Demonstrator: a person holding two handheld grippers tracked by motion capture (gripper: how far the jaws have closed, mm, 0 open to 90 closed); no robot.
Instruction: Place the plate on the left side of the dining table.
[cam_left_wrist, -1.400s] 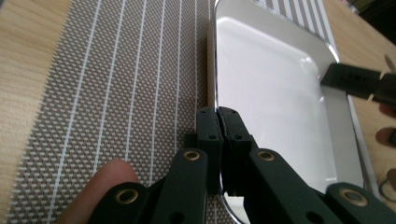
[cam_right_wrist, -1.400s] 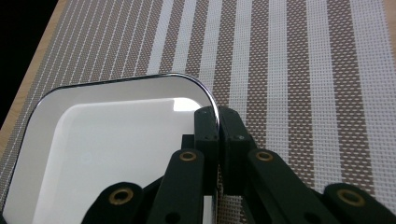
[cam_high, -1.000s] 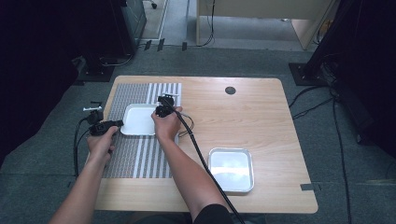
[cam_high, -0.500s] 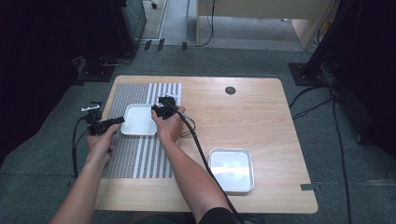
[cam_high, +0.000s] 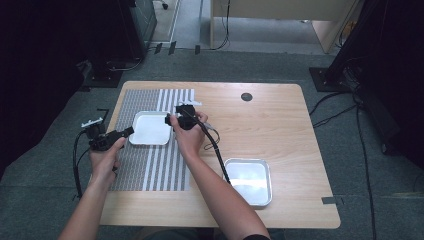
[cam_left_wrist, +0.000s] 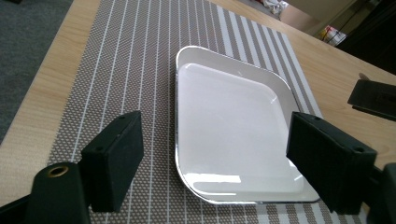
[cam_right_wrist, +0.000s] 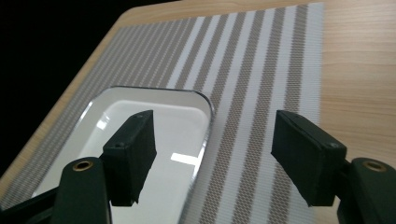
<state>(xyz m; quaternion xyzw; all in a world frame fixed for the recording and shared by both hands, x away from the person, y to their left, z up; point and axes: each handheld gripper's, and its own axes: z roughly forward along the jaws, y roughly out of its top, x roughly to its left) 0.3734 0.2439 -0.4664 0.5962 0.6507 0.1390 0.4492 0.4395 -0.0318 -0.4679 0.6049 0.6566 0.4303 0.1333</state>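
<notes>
The white tray lies flat on the striped placemat, which serves as the landmark here: the tray sits in the mat's far half, inside its edges. The left gripper is at the tray's left edge and the right gripper at its right edge, both with jaws spread wide and nothing between the pads; the jaws have just been opening. The step in hand looks like letting go after setting the tray down. To do it well, lift both grippers straight off and apart (no dragging across the rim), so the tray keeps square to the mat's stripes. Against the earlier frames, both hands have drawn back a little from the tray. A second tray rests on the table, well off the mat.
</notes>
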